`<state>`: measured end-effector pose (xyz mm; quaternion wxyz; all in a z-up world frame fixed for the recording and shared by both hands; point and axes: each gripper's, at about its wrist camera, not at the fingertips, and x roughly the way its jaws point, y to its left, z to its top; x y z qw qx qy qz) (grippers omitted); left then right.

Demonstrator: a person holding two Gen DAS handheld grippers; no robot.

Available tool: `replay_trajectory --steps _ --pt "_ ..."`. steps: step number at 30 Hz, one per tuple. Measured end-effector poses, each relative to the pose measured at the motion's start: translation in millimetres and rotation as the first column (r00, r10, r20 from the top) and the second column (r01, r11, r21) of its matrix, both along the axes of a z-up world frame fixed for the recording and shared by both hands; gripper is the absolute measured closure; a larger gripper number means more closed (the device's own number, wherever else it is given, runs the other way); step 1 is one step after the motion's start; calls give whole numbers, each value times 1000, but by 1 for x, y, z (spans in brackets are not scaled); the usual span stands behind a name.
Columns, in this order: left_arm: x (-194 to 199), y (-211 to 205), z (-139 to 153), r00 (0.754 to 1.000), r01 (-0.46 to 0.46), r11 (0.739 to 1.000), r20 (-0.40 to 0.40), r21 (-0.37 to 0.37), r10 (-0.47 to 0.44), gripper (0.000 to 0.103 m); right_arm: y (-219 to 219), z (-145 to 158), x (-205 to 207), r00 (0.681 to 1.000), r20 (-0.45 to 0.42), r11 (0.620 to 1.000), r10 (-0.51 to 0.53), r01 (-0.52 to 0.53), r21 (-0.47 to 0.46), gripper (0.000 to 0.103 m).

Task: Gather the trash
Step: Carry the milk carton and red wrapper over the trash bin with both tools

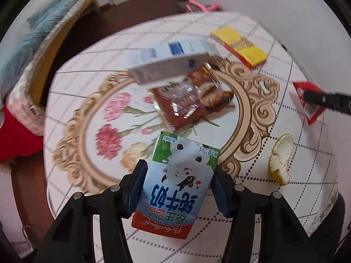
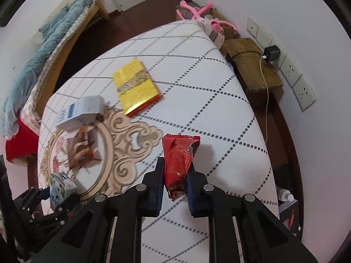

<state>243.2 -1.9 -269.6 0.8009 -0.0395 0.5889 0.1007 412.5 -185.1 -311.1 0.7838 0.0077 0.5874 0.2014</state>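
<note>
Left wrist view shows the left gripper (image 1: 177, 188) closed on a milk carton (image 1: 175, 186), lifted just in front of the gold frame pattern (image 1: 239, 100) on the table (image 1: 307, 175); a white box (image 1: 169, 59), brown wrapper (image 1: 188, 103), yellow packet (image 1: 240, 45) and orange peel (image 1: 280, 160) lie around that frame. To its right, the right gripper (image 2: 175, 173) pinches a red wrapper (image 2: 178, 160). Keep both grips firm and carry level. No bin shows; motion blurs the box.
</note>
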Motion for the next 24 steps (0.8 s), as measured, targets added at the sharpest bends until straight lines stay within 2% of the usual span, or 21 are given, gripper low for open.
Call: replay_trajectory --steps 6,13,20,24 --pt "-42 19 48 987 -111 994 123 21 108 50 13 35 -37 997 36 995 62 -65 81 86" --pt "-96 81 101 945 -236 971 238 28 223 50 56 77 -101 981 72 965 180 -190 181 86" --pt "-166 145 140 889 -374 925 309 62 338 50 139 108 -168 936 83 896 343 -352 271 86" --pt "-201 192 141 854 -455 888 318 70 412 50 200 114 -205 896 82 849 435 -439 294 86"
